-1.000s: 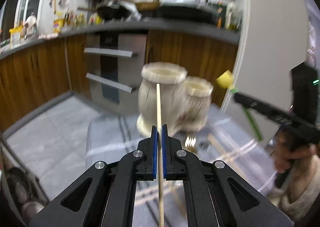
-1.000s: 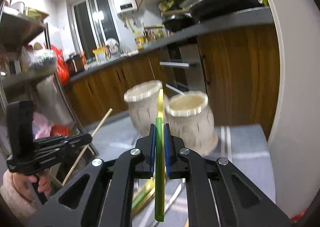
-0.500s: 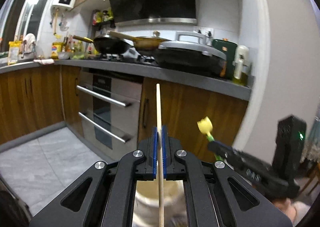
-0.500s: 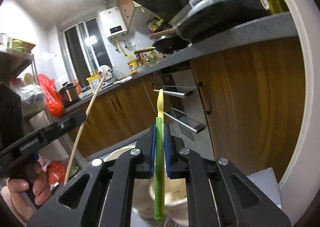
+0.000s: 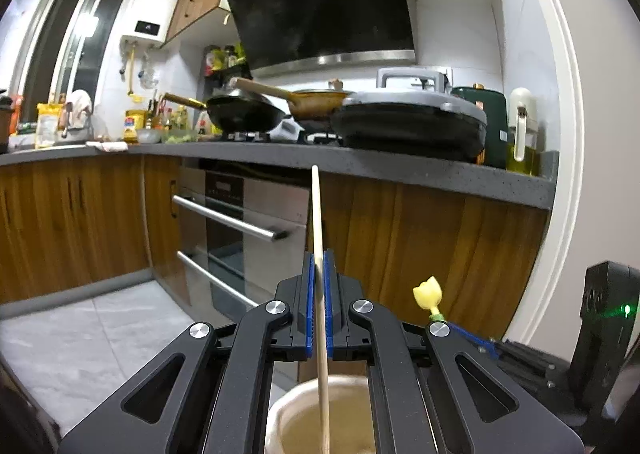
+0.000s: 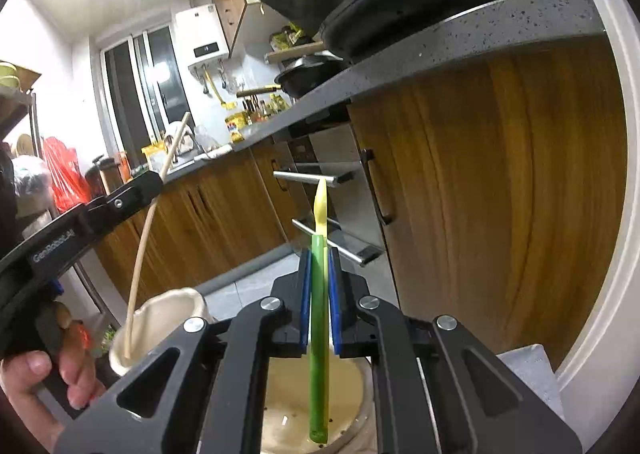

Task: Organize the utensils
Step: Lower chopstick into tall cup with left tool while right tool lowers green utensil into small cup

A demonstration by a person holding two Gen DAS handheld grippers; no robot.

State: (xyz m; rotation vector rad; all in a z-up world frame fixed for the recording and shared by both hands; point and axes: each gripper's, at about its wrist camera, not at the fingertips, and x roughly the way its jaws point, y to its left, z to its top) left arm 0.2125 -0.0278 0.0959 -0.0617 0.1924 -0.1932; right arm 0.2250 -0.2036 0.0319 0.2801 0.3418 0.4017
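Note:
My left gripper (image 5: 317, 266) is shut on a wooden chopstick (image 5: 319, 238), held upright with its lower end over the mouth of a cream holder (image 5: 288, 414). My right gripper (image 6: 319, 266) is shut on a green-handled utensil with a yellow tip (image 6: 318, 306), upright, its lower end inside the second cream holder (image 6: 288, 406). The right wrist view also shows the left gripper (image 6: 132, 190), the chopstick (image 6: 144, 238) and its holder (image 6: 160, 314) at the left. The yellow tip (image 5: 428, 292) shows at the right of the left wrist view.
Wooden kitchen cabinets (image 5: 440, 246) and an oven with steel handles (image 5: 240, 222) stand behind. A grey worktop (image 5: 360, 162) carries pans and an electric griddle. A white door frame (image 6: 612, 214) is at the right. A grey cloth-covered table corner (image 6: 528, 366) shows below.
Both grippers have lowered a little over the holders with their utensils still upright. The holder mouths have come into view under the fingers and the utensil ends now reach into them.

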